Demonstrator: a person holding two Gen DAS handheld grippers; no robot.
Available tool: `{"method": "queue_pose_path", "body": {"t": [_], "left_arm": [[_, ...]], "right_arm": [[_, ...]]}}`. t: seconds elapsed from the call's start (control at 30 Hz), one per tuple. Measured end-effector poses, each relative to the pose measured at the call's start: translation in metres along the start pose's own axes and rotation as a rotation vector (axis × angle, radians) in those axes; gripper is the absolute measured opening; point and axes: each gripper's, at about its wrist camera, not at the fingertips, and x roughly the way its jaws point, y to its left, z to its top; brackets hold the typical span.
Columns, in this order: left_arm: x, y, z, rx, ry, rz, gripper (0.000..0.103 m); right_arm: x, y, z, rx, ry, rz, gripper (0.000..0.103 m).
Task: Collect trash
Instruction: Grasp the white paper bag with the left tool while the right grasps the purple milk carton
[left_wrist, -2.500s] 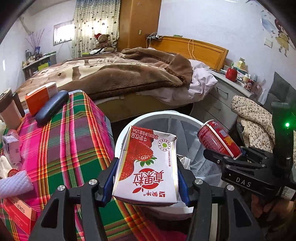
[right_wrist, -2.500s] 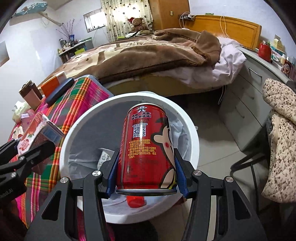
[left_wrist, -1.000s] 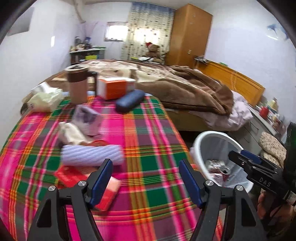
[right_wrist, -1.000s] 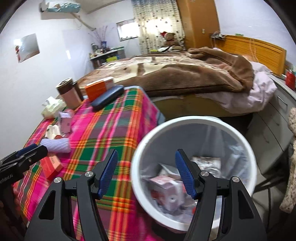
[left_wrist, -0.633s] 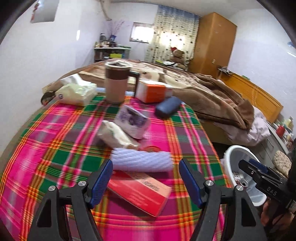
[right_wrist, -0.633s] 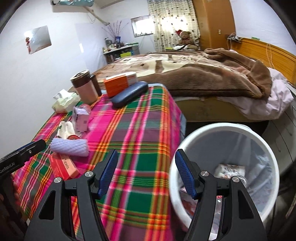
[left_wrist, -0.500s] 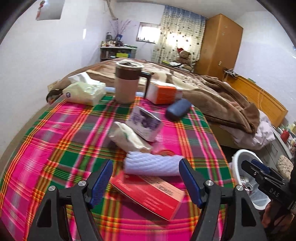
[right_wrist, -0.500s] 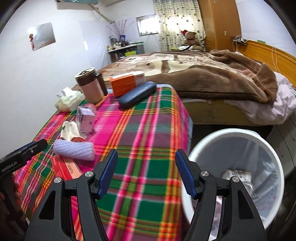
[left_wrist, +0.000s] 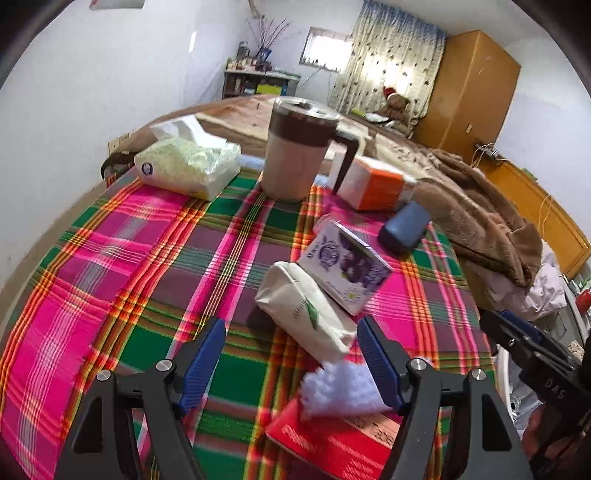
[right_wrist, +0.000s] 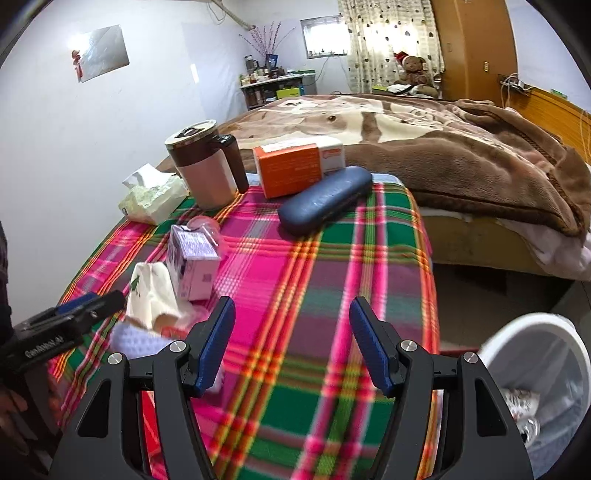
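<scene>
On the plaid tablecloth (left_wrist: 155, 258) lie a purple carton (left_wrist: 345, 269) (right_wrist: 192, 258), a cream paper bag (left_wrist: 306, 310) (right_wrist: 151, 295), a white foam sleeve (left_wrist: 343, 391) (right_wrist: 136, 343) and a red tablet box (left_wrist: 332, 439). My left gripper (left_wrist: 290, 347) is open and empty above the cloth, just short of the cream bag. Over bare cloth to the right of those items hangs my right gripper (right_wrist: 291, 325), open too with nothing in it. The white trash bin (right_wrist: 546, 354) with a liner and trash inside stands on the floor at the lower right.
At the table's far side stand a brown lidded mug (left_wrist: 299, 147) (right_wrist: 207, 166), a tissue pack (left_wrist: 188, 166), an orange and white box (right_wrist: 295, 166) and a blue glasses case (right_wrist: 325, 199). A bed with a brown blanket (right_wrist: 461, 147) lies beyond.
The carton and the can I held 2.5 seconds ago are gone from the jaws. Both grippers have swung left from the bin over the table, and the trash items now look closer.
</scene>
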Motion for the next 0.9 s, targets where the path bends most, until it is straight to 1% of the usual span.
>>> {"method": "queue_pose_path", "body": {"t": [0.13,0.27,0.33,0.37,0.43,0.5,0.57,0.63,0.73,0.83,0.9], "left_arm": [[0.027,0.006,0.005,-0.02,0.061,-0.003,0.073],[0.043,0.013,0.006,-0.031,0.079,0.009,0.073],[0.051,0.017,0.007,-0.037,0.106,0.005,0.073],[0.056,0.02,0.007,-0.049,0.127,-0.009,0.073],[0.058,0.024,0.006,-0.054,0.13,-0.027,0.071],[0.058,0.025,0.007,-0.05,0.132,-0.025,0.067],[0.058,0.025,0.008,-0.041,0.133,-0.034,0.057],[0.058,0.025,0.008,-0.029,0.131,-0.049,0.042],[0.055,0.026,0.008,-0.015,0.124,-0.046,0.032],[0.05,0.026,0.009,0.024,0.102,0.0,0.024],[0.049,0.03,0.01,0.028,0.1,0.01,0.024]], "right_arm": [[0.014,0.005,0.011,0.014,0.014,0.033,0.066],[0.029,0.011,0.018,0.029,0.031,0.081,0.066],[0.036,0.017,0.02,0.035,0.043,0.098,0.066],[0.039,0.019,0.021,0.037,0.046,0.108,0.066],[0.045,0.024,0.023,0.034,0.05,0.117,0.066],[0.049,0.028,0.025,0.029,0.049,0.126,0.066],[0.052,0.032,0.027,0.028,0.051,0.14,0.066],[0.055,0.035,0.028,0.031,0.052,0.152,0.066],[0.06,0.04,0.029,0.03,0.063,0.164,0.066],[0.063,0.047,0.031,0.015,0.067,0.179,0.066],[0.065,0.051,0.032,0.003,0.069,0.185,0.066]]}}
